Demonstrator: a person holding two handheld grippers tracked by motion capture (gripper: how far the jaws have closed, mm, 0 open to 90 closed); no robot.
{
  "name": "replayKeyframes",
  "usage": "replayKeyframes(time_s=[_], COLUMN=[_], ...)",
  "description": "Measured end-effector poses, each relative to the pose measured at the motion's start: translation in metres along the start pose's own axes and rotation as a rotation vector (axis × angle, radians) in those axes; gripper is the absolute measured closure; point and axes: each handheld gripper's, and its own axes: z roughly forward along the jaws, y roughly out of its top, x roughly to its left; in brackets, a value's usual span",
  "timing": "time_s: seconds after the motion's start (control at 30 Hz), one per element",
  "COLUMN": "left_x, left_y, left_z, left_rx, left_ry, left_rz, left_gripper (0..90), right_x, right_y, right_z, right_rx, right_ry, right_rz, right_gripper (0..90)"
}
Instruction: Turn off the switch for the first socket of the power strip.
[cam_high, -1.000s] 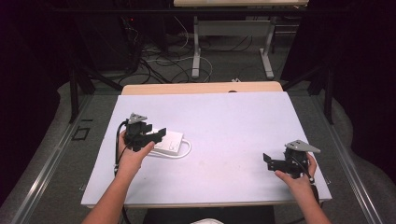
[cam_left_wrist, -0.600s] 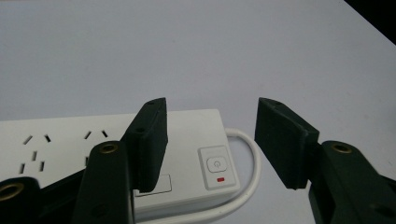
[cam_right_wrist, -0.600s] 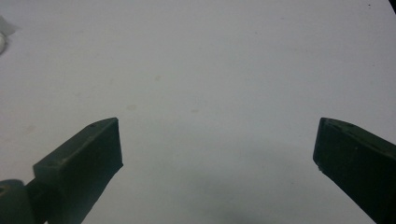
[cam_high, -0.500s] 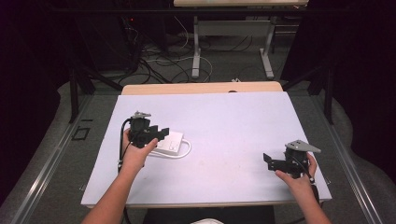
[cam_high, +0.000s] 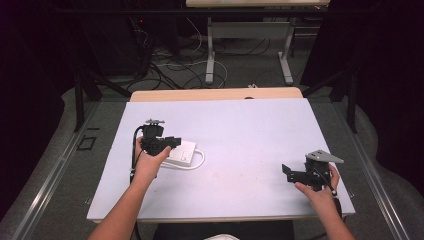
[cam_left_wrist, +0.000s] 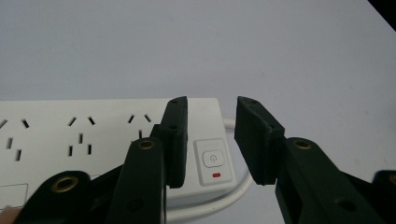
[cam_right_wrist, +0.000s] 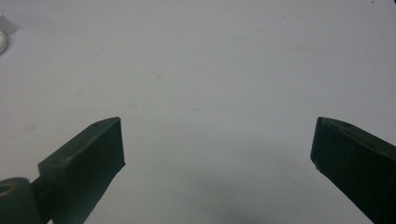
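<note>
White power strip with one switch, left gripper fingers parted above it, right gripper fingers spread wide

White work table, its matt top bearing a few faint brownish specks, with a strip of pale wooden board showing along its far edge. Beyond it, on the grey floor, lies a tangle of black and white cables around the two grey metal legs of a second table, whose light top lies along the upper border. Black curtains close both sides, and a metal floor rail runs diagonally at left.
</note>
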Motion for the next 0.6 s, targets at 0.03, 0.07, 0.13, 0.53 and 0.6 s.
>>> replayKeyframes(time_s=[0.03,0.07,0.13,0.53,0.6], left_x=[-0.001,-0.001,-0.001,-0.003,-0.004], left_y=[-0.001,0.0,0.0,-0.003,-0.003], left_z=[0.002,0.004,0.006,0.019,0.02], left_rx=[-0.009,0.01,0.017,0.055,0.056], left_ry=[0.008,0.007,-0.001,0.008,0.01], left_rz=[-0.005,-0.007,-0.012,-0.013,-0.013], left_gripper=[66.2,68.2,71.2,84.3,85.6], right_x=[0.0,0.0,0.0,-0.001,-0.001], right_y=[0.0,0.0,0.0,-0.001,-0.001], right_z=[0.0,0.0,0.0,0.001,0.001], right_rx=[0.0,0.002,0.003,0.0,0.001], right_ry=[0.0,0.001,0.001,0.0,0.002], right_rz=[0.0,0.005,0.001,0.006,0.007], right_gripper=[2.4,2.6,3.0,4.7,4.9])
